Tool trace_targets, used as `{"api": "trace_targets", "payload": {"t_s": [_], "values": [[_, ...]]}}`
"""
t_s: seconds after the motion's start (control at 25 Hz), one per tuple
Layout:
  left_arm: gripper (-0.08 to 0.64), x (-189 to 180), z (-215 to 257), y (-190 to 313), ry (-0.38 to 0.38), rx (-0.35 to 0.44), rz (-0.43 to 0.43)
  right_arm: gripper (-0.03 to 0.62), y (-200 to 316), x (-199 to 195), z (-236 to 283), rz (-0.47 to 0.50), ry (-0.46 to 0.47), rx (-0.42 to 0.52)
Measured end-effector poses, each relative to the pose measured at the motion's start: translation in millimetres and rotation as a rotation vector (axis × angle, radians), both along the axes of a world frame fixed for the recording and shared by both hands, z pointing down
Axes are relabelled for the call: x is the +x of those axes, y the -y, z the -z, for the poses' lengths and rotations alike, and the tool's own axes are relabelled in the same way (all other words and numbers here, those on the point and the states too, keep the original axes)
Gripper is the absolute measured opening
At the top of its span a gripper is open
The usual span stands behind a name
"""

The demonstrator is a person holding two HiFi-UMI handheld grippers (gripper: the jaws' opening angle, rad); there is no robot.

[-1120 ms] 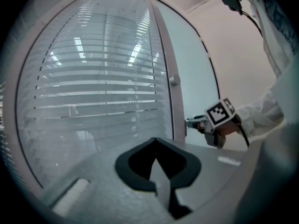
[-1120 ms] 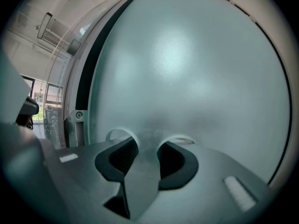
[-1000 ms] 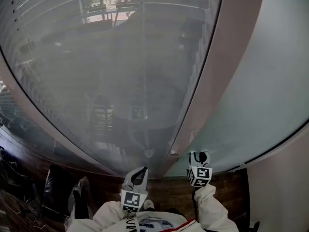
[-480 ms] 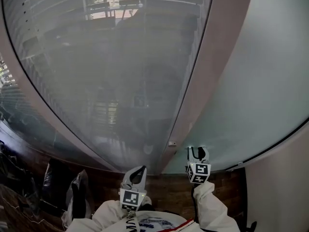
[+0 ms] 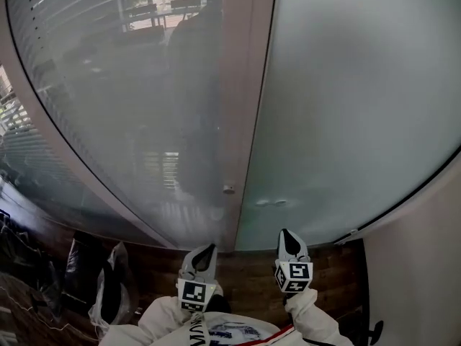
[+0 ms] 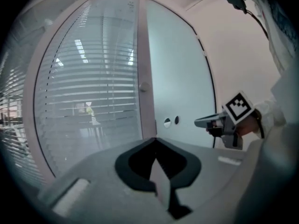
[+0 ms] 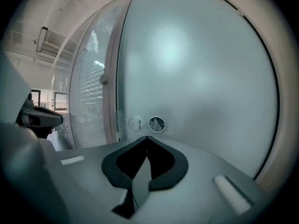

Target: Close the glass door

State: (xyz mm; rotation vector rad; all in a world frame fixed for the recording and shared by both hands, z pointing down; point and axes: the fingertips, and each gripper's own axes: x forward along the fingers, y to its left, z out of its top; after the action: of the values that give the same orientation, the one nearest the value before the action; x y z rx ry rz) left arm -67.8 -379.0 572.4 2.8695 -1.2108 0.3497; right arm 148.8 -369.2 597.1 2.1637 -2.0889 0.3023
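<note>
1. The glass door is standing with its free edge against the post, and no gap is being shown between them. The closing is judged to be all but done.
2. The right tool is being held low in front of the door, just below the two round fittings near that free edge. It appears to be clear of the glass.
3. Its jaws have just been closing and are being held together with nothing between them. A blunt tip is probably being wanted for pushing, since no handle is being offered for gripping.
4. The left tool is being held beside it, before the foot of the post. Its jaws are likewise pressed together and empty, and it is likely being parked out of the door's path.
5. The slatted glass wall left of the post is being left alone.
</note>
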Motion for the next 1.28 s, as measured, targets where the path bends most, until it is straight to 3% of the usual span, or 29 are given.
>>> {"api": "trace_targets", "payload": {"t_s": [0.28, 0.48, 0.64, 1.12, 1.28], "values": [[0.003, 28.5, 11.4, -53.7, 0.021, 0.034, -0.033, 0.008, -88.8, -6.9, 23.9, 0.023, 0.075, 0.052], [0.003, 35.6, 18.6, -99.9, 0.034, 0.059, -0.030, 0.008, -139.6, -27.8, 29.1, 0.140, 0.135, 0.154], [0.003, 36.7, 15.3, -144.6, 0.044, 0.061, -0.029, 0.008, -177.1, -36.6, 27.2, 0.145, 0.159, 0.187], [0.003, 18.8, 19.0, -230.1, 0.047, 0.059, -0.032, 0.008, -254.6, -76.1, 2.1, 0.209, 0.207, 0.083], [0.003, 3.5, 24.6, -248.9, 0.024, 0.069, -0.039, 0.008, -273.4, -97.5, 5.4, 0.224, 0.169, 0.063]]}}
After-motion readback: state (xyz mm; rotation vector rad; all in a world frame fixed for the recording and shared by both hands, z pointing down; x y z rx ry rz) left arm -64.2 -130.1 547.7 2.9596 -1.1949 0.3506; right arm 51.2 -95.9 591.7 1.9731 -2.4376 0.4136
